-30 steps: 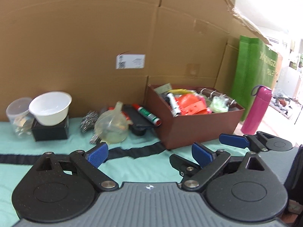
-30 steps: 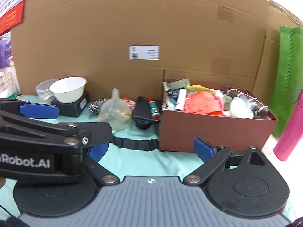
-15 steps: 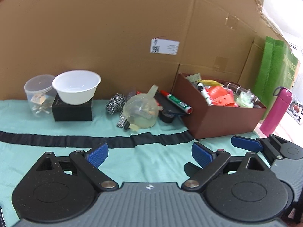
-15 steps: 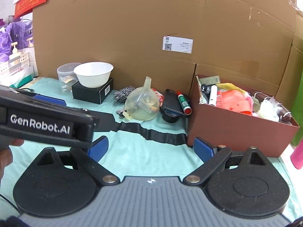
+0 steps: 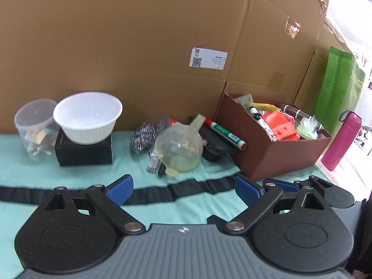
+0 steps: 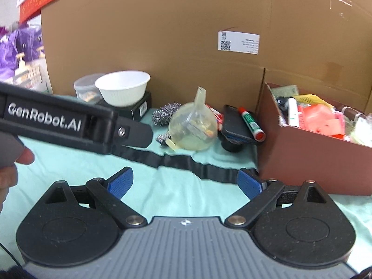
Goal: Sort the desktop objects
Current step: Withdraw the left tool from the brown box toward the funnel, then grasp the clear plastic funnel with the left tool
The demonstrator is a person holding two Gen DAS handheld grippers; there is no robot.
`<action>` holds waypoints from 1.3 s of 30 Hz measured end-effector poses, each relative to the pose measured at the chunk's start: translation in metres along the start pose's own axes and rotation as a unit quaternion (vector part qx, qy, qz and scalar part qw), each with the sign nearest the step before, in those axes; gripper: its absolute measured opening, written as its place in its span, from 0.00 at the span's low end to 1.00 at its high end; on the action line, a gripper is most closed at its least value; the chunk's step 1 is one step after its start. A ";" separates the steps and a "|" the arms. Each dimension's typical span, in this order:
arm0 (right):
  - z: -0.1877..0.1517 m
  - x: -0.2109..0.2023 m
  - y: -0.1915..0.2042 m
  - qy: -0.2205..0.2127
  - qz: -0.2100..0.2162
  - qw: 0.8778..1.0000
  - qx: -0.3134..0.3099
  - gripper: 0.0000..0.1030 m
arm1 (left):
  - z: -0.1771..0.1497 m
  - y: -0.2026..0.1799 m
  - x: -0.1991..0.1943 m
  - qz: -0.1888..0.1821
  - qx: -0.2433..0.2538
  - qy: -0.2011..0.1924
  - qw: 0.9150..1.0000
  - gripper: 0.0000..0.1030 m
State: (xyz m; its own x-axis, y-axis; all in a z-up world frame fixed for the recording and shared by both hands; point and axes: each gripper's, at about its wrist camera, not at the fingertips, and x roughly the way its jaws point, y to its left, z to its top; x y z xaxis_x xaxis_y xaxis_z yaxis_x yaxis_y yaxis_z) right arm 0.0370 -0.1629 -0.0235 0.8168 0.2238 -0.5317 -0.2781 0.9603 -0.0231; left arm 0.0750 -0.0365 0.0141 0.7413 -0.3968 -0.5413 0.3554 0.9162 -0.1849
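Both of our grippers are spread wide and hold nothing. From the left wrist view, our left gripper [image 5: 183,188] hovers low over the mint-green cloth [image 5: 69,172], its blue pads [image 5: 121,189] well apart. Ahead, a white bowl [image 5: 88,117] sits on a black box [image 5: 83,150], with a clear lidded container [image 5: 34,125] just beside it on the left. Near the middle lies a translucent funnel [image 5: 180,150] on its side, touching a steel scourer [image 5: 141,137] at its left. A green marker with a red cap [image 5: 224,133] rests on a black case [image 5: 216,139] behind the funnel. To the right stands the brown box [image 5: 279,155], filled with mixed items, and a pink bottle [image 5: 341,140] stands beyond it. Our right gripper's blue pad [image 5: 281,184] shows at the lower right.

From the right wrist view, our right gripper [image 6: 184,184] also hangs over the cloth, close to the brown box [image 6: 313,160]. Our left gripper [image 6: 137,133] crosses the picture from the left, held by a hand [image 6: 10,169]. The funnel [image 6: 194,127], marker [image 6: 251,123] and bowl [image 6: 122,90] lie in front of the cardboard wall [image 6: 162,34]. A black strap [image 6: 186,161] runs across the cloth.
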 end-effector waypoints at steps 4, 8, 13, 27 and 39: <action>0.008 0.017 0.000 -0.027 0.013 1.000 -0.002 0.91 | 0.016 -0.002 0.015 -0.023 0.022 -0.004 0.999 0.92; 0.021 0.040 -0.001 -0.032 0.001 0.999 -0.005 0.89 | 0.029 -0.010 0.031 -0.027 0.062 -0.011 0.998 0.83; 0.028 0.070 -0.008 -0.016 0.021 0.999 0.021 0.81 | 0.039 -0.009 0.063 -0.032 0.077 0.012 0.996 0.70; 0.031 0.128 -0.033 0.010 0.023 0.994 0.105 0.81 | 0.050 0.009 0.130 -0.045 0.075 0.047 0.995 0.64; 0.027 0.149 -0.031 0.016 0.022 0.995 0.100 0.76 | 0.048 0.015 0.138 -0.053 0.072 0.052 0.995 0.68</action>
State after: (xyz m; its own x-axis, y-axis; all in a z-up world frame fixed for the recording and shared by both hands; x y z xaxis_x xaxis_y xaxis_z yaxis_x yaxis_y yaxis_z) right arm 0.1808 -0.1549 -0.0788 0.7887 0.2635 -0.5554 -0.2038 0.9645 0.1682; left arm 0.2098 -0.0800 -0.0244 0.6356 -0.4763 -0.6076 0.5118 0.8492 -0.1303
